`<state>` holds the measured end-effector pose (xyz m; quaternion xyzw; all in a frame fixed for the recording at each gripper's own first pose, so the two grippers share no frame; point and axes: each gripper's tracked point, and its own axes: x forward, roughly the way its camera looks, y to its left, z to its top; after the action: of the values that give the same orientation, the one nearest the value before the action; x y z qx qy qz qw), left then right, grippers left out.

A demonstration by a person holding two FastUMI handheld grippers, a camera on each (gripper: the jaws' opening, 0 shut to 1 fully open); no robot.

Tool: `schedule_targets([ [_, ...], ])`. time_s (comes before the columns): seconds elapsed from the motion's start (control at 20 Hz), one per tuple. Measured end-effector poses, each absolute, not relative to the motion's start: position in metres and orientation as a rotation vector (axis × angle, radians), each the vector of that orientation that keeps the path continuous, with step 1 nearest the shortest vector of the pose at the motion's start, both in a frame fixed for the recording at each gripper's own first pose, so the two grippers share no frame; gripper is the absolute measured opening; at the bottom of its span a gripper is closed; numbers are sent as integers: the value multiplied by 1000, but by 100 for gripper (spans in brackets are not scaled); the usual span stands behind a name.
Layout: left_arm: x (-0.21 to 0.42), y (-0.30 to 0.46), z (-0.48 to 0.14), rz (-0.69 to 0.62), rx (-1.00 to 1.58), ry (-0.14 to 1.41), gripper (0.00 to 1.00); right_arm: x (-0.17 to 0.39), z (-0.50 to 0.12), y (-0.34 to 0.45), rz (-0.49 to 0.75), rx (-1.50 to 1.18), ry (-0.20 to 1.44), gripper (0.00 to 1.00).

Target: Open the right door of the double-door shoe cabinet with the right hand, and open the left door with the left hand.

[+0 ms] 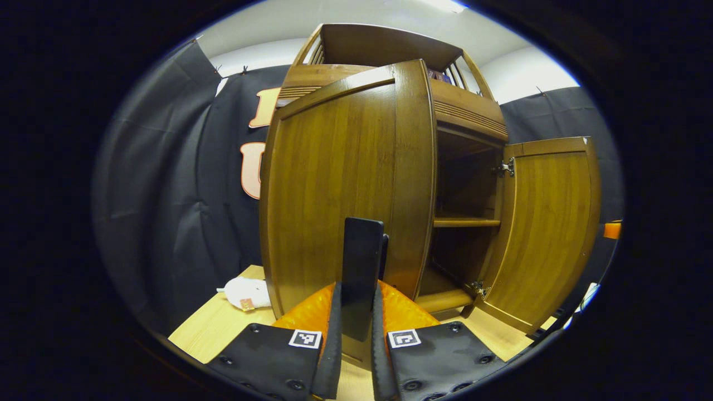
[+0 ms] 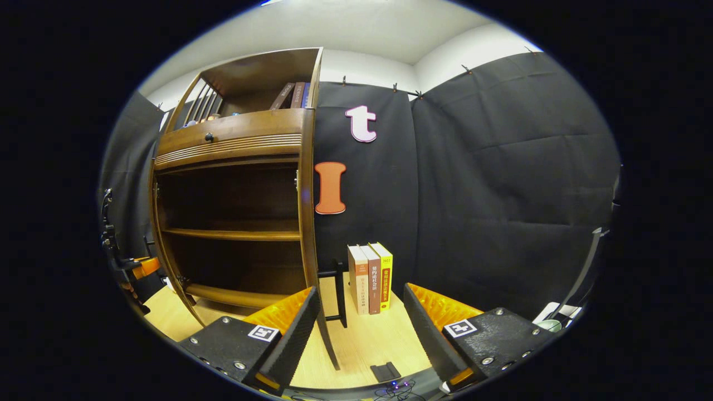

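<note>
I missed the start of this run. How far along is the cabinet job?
Done: the right door stands wide open, showing the shelf; the right gripper is open and off it. In hand: the left gripper is shut on the left door's handle, with the left door partly swung out. Left: swinging it fully open.

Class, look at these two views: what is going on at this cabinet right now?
A person is opening a wooden shoe cabinet with two hand-held tongs. The left tongs are shut on the left door's handle, with that door partly swung out. The right door already stands wide open, and the right tongs are open, holding nothing.
</note>
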<state>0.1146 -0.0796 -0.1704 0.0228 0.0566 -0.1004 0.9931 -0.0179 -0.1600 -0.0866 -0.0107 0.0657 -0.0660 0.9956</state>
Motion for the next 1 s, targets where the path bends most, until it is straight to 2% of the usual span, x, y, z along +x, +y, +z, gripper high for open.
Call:
schedule_targets([
  [0.1, 110, -68, -167, -190, 51, 118, 29, -22, -86, -149, -125, -25, 127, 92],
  [0.15, 107, -62, -167, -186, 54, 119, 30, -23, -85, -142, -121, -25, 126, 96],
  [0.3, 98, -41, -163, -183, 45, 121, 31, -25, -87, -124, -115, -25, 123, 92],
  [0.7, 85, 10, -165, -175, 75, 139, 22, -18, -93, -71, -86, -9, 126, 92],
  [0.75, 84, 14, -165, -176, 68, 140, 24, -16, -94, -63, -79, -10, 126, 92],
  [0.8, 80, 19, -165, -175, 58, 138, 19, -15, -94, -56, -72, -11, 125, 92],
  [1.0, 80, 50, -152, -142, 58, 116, 22, -11, -94, -28, -38, -17, 117, 92],
])
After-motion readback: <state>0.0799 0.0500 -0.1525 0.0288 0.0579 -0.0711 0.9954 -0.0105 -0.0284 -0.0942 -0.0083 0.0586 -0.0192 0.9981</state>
